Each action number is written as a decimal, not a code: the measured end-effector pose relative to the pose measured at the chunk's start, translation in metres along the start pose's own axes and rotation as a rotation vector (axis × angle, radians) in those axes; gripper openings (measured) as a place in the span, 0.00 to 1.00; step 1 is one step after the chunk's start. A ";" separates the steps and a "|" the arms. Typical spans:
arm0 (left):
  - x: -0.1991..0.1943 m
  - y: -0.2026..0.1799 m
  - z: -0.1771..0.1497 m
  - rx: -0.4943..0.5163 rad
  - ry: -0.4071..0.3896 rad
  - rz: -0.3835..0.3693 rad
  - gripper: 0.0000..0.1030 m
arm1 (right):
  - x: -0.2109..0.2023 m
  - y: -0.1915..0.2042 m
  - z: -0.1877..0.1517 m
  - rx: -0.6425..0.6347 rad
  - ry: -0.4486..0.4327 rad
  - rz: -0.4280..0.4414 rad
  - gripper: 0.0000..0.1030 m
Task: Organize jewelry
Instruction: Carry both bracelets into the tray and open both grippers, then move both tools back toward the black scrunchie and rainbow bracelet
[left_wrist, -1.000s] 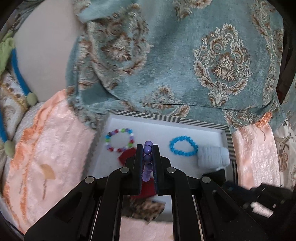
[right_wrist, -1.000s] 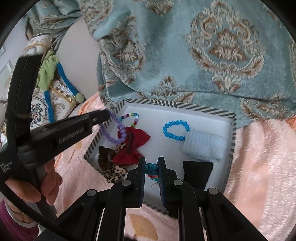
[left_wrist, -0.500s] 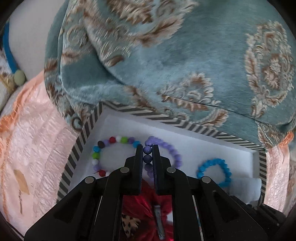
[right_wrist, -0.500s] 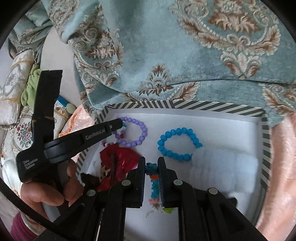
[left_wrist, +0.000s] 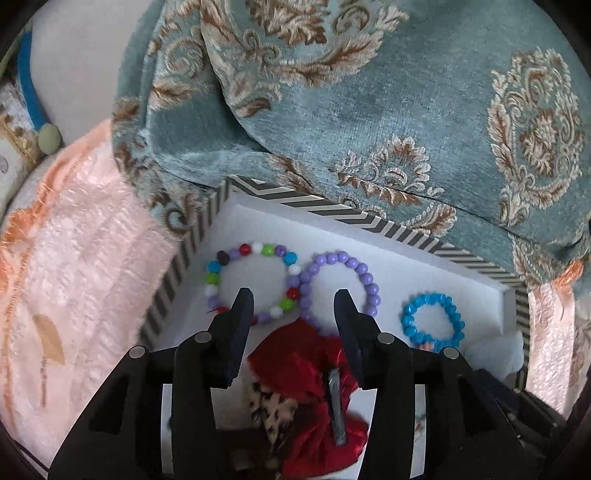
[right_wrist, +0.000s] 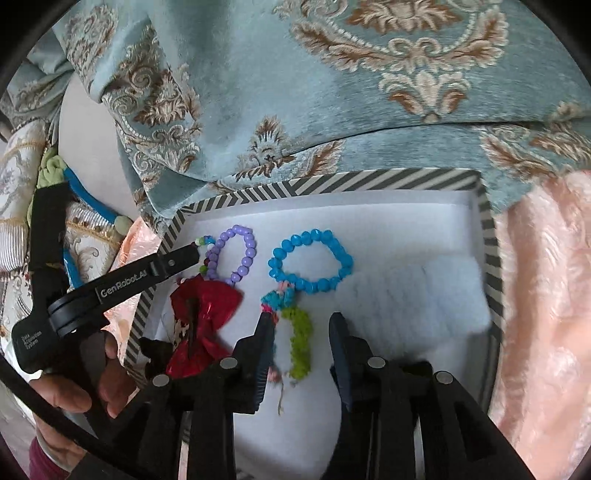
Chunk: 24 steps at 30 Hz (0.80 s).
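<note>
**Both claws spread wide over the jewelry box**

Your left claw (left_wrist: 293, 301) hangs over the striped box (left_wrist: 334, 212) with its jaws far apart and nothing between them. Just beyond its tips, the purple bracelet (left_wrist: 338, 282) lies flat on the white lining, touching the multicolour bracelet (left_wrist: 251, 282) to its left. The blue bracelet (left_wrist: 432, 319) sits apart on the right. Below the claw, the red bow (left_wrist: 299, 363) covers a leopard-print piece (left_wrist: 273, 406).

Your right claw (right_wrist: 301, 325) is also wide open and grips nothing. Between its jaws lies the braided bracelet (right_wrist: 295, 325), a green, teal and pink strand resting on the lining, its upper end touching the blue bracelet (right_wrist: 310, 262). The left finger (right_wrist: 267, 332) sits right against that strand. A pale blue fuzzy roll (right_wrist: 417, 295) fills the box's right side.

From the right wrist camera, your left hand (right_wrist: 79, 384) holds the other tool, whose tip reaches over the box's left wall (right_wrist: 147, 306) toward the purple bracelet (right_wrist: 232, 254). The box rests on peach fabric (right_wrist: 539, 295), with a teal patterned cloth (right_wrist: 332, 92) draped behind it.
</note>
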<state>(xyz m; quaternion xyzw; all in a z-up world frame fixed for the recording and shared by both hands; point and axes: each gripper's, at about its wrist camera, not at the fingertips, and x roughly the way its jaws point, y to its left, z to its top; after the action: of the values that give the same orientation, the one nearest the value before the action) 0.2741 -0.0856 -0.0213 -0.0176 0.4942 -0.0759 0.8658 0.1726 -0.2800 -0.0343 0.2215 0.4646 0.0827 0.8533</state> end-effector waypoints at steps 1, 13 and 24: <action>-0.005 0.000 -0.003 0.009 -0.007 0.008 0.44 | -0.003 0.001 -0.001 -0.002 -0.002 0.002 0.31; -0.072 -0.007 -0.049 0.092 -0.085 0.047 0.44 | -0.062 0.019 -0.041 -0.073 -0.045 -0.025 0.41; -0.125 -0.009 -0.115 0.160 -0.125 0.058 0.44 | -0.104 0.030 -0.087 -0.105 -0.053 -0.070 0.42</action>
<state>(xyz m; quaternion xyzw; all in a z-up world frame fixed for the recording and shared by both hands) 0.1115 -0.0712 0.0280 0.0613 0.4321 -0.0885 0.8954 0.0449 -0.2630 0.0171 0.1622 0.4444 0.0714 0.8782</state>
